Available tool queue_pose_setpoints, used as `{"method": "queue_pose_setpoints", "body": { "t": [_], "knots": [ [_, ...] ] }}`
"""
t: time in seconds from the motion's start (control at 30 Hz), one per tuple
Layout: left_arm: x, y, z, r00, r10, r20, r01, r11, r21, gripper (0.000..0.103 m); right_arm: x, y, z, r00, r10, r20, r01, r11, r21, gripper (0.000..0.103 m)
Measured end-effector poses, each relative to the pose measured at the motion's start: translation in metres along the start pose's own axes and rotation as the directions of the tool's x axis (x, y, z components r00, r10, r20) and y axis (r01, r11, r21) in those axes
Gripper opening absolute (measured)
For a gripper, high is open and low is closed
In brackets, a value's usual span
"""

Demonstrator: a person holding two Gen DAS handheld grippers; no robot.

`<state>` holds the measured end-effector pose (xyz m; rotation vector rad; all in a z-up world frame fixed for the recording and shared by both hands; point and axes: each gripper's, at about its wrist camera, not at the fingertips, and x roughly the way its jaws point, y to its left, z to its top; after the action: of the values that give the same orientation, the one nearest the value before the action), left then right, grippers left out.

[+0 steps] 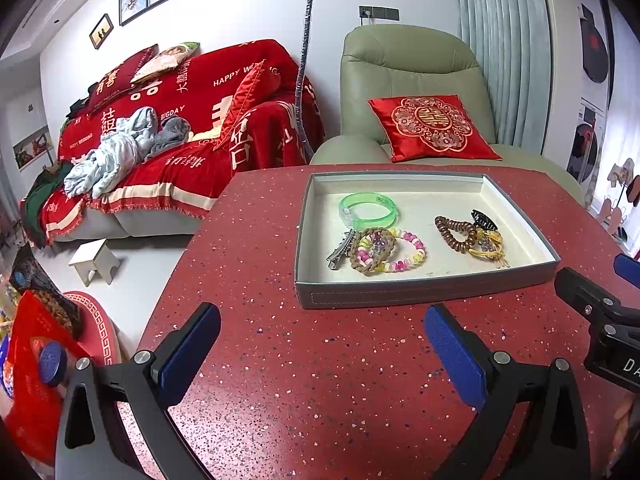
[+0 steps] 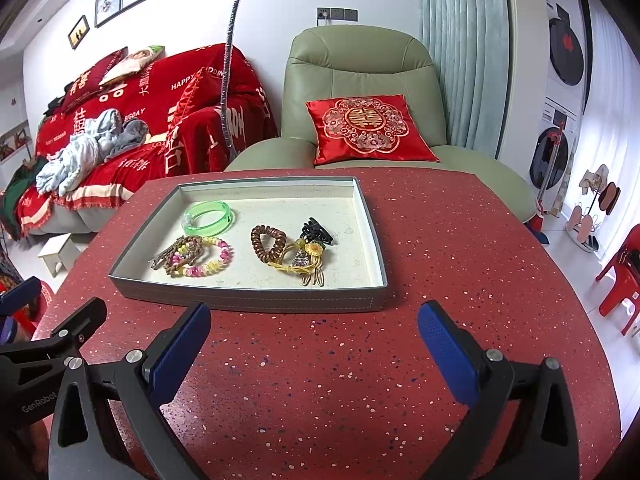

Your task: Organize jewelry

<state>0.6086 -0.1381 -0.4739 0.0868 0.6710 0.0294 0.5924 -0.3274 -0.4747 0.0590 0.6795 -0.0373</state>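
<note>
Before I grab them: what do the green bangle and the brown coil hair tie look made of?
Green bangle: likely hard translucent plastic, glossy; light passes through its rim. Brown coil hair tie: looks like springy plastic cord, shiny, wound in tight spiral loops. Both lie in the tray.

The worktop [image 1: 320,360] looks glossy, red speckled stone. The tray [image 1: 420,296] has matt grey walls and a rough cream lining. The green bangle [image 1: 368,210] is translucent plastic; the hair clip [image 1: 340,249], shiny metal.

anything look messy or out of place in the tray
Nothing spilled or broken. All the jewelry sits inside the tray, but heaped: the pink-yellow bead bracelet overlaps a braided band and metal clip, and the yellow cord piece tangles with the brown coil tie. Both tongs are open, empty.
</note>
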Motion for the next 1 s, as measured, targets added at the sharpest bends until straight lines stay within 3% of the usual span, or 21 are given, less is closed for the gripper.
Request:
{"method": "queue_pose_setpoints", "body": {
  "t": [1.0],
  "knots": [
    [-0.0014,0.0000,0.0016,1.000,-0.003,0.003,0.003,1.000,-0.005,0.103,-0.0031,0.0061,0.0035,1.000,0.006,0.009,-0.006,1.000,-0.005,0.103]
  ]
}}
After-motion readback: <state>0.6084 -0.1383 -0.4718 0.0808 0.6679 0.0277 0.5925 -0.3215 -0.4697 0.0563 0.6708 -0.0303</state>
